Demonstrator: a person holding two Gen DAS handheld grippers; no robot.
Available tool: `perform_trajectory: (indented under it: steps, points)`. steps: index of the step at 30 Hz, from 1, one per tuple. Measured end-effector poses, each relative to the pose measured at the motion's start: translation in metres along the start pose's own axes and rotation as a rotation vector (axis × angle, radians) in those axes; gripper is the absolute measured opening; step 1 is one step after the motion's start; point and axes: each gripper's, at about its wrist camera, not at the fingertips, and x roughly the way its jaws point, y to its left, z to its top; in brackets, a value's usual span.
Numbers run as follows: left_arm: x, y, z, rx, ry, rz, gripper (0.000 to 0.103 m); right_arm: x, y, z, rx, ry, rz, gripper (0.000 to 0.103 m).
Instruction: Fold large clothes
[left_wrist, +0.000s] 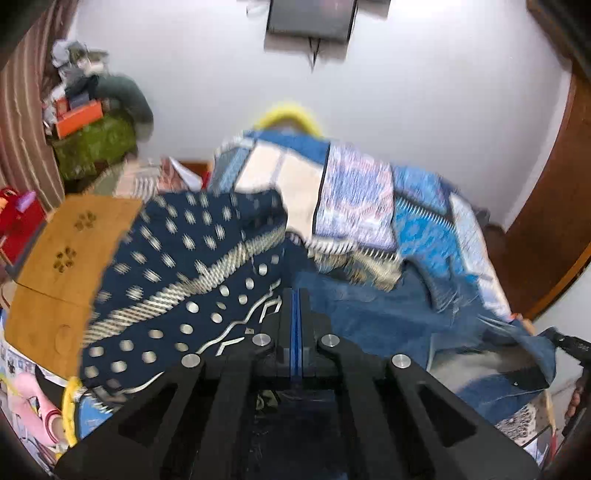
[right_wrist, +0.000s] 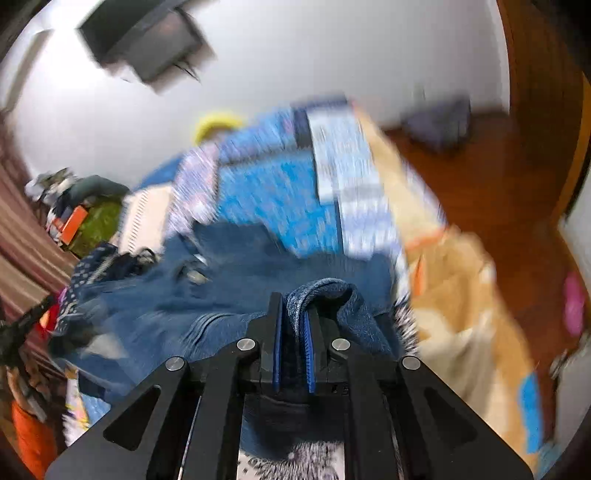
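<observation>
A blue denim garment (left_wrist: 369, 314) lies on a bed over a blue patchwork quilt (left_wrist: 351, 192). My left gripper (left_wrist: 295, 295) is shut, its pads meeting with no gap. The denim runs right up to its tips and dark cloth hangs under the fingers, so an edge looks pinched. In the right wrist view my right gripper (right_wrist: 295, 306) is shut on a thick fold of the denim (right_wrist: 221, 295), which bulges above the pads. The garment stretches between both grippers. A navy cloth with pale dots (left_wrist: 177, 258) lies just left of the left gripper.
A low wooden folding table (left_wrist: 74, 251) stands at the bed's left. Behind it a pile of boxes and clothes (left_wrist: 92, 122) leans by a striped curtain. A yellow ring (left_wrist: 288, 114) sits at the bed's far end. A tan sheet (right_wrist: 461, 277) and a wooden floor (right_wrist: 498, 184) lie to the right.
</observation>
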Motion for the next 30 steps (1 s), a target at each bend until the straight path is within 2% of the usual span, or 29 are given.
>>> perform_trajectory:
  steps: [2,4,9,11,14,16,18,19,25,30]
  points:
    - [0.022,0.005,-0.006,0.007,0.069,0.01,0.0,0.033,-0.01,-0.004,0.025,0.083,-0.042,0.009]
    - [0.027,0.008,-0.016,0.021,0.088,0.01,0.0,0.046,-0.009,-0.01,-0.001,0.092,-0.102,0.01]
    - [0.012,0.003,-0.033,0.067,0.085,-0.011,0.001,0.031,-0.006,-0.014,0.008,0.086,-0.086,0.02]
    - [-0.007,-0.004,-0.042,0.118,0.063,-0.007,0.004,0.014,-0.007,-0.014,0.005,0.063,-0.089,0.027]
    - [-0.031,-0.019,-0.055,0.192,0.051,-0.002,0.015,-0.003,0.001,-0.011,-0.044,0.023,-0.104,0.037]
    - [-0.041,-0.027,-0.062,0.233,0.047,0.012,0.03,-0.015,0.009,-0.016,-0.096,0.002,-0.115,0.044]
    - [-0.051,-0.034,-0.072,0.261,0.04,0.007,0.042,-0.027,0.018,-0.024,-0.144,-0.01,-0.111,0.047]
    - [-0.055,-0.037,-0.078,0.275,0.04,0.007,0.044,-0.027,0.021,-0.026,-0.159,-0.006,-0.104,0.047]
    - [-0.05,-0.058,-0.112,0.369,0.095,-0.028,0.044,-0.014,0.04,-0.054,-0.234,0.096,-0.049,0.048]
    - [-0.011,-0.079,-0.133,0.485,0.209,-0.006,0.044,0.021,0.052,-0.078,-0.277,0.21,-0.033,0.048]
